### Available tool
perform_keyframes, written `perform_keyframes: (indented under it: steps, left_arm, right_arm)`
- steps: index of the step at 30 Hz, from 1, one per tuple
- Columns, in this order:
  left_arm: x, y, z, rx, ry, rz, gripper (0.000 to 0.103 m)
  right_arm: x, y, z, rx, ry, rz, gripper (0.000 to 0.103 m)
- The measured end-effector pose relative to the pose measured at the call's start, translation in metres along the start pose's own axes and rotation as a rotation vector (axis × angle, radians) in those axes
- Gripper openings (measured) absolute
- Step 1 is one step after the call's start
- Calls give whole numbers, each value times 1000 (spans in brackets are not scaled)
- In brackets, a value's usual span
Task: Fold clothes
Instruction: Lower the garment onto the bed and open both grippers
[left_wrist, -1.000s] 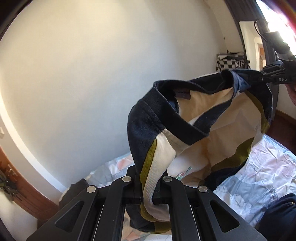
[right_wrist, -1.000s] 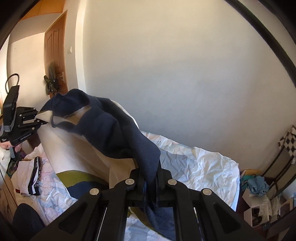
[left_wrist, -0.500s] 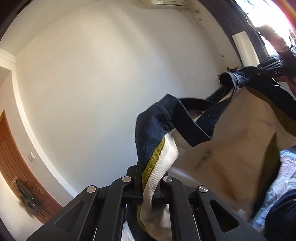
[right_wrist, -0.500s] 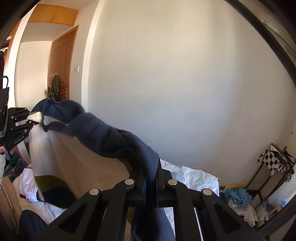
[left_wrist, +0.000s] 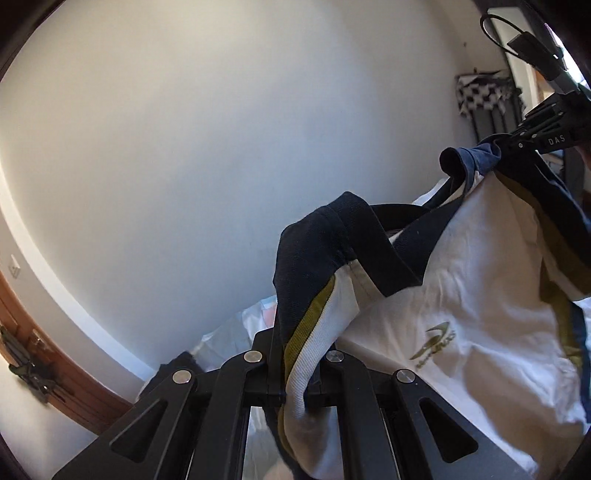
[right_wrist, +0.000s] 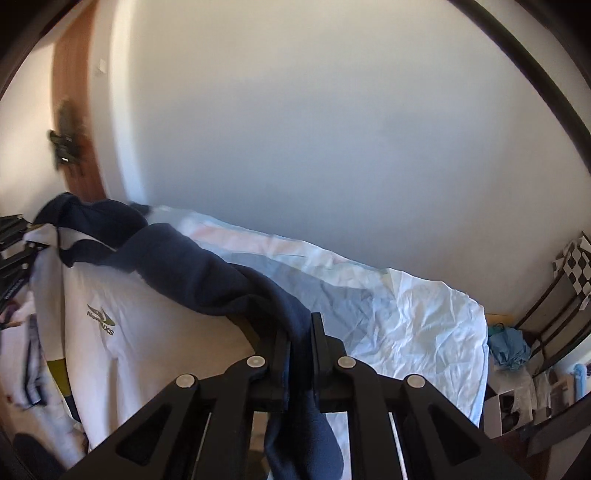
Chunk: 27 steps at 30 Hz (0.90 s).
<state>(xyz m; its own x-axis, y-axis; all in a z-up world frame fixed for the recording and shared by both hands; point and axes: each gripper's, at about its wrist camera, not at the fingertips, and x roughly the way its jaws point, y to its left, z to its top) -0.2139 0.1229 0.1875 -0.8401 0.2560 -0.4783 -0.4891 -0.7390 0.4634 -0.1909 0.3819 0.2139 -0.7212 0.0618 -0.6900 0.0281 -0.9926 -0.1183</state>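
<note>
Left gripper (left_wrist: 295, 373): seen in the left wrist view with jaws closed on the shirt's shoulder seam, where navy, olive and white panels are pinched together; cloth is draped down past the fingers.
Right gripper (right_wrist: 301, 354): seen in the right wrist view with jaws closed on a navy fold of the shirt; a navy tail is hung below the fingers. The same gripper is seen far right in the left wrist view, where the other shoulder is clamped.
Shirt (left_wrist: 461, 325): a white polo with navy collar and shoulders and olive stripes, held up in the air and stretched between the two grippers, above the bed. A small olive and navy logo is shown on the chest, facing both cameras. The lower part is hung loose and its hem is cut off by the frame edge.
Bed (right_wrist: 424, 325): covered by a crumpled pale sheet with grey, blue and pink patches, set against the wall below and behind the shirt.
Rack (right_wrist: 554, 314): a dark frame beside the bed's far end, topped by a chequered cloth (right_wrist: 578, 266).
Wall (right_wrist: 314, 129): plain white, behind the bed.
Door (right_wrist: 74, 110): brown wood, far left in the right wrist view.
</note>
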Motion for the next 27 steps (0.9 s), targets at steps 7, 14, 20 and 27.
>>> perform_keyframes:
  steps: [7, 14, 20, 27]
  left_arm:
    - [134, -10, -32, -173, 96, 29, 51]
    - [152, -8, -110, -354, 249, 18, 80]
    - [149, -57, -231, -640, 488, -106, 80]
    - [106, -149, -279, -692, 515, -253, 80]
  right_arm:
    - [101, -13, -15, 51, -112, -241, 103]
    - [147, -24, -117, 94, 81, -92, 103]
    - [142, -58, -208, 275, 129, -45, 103]
    - [171, -118, -265, 520, 191, -5, 103]
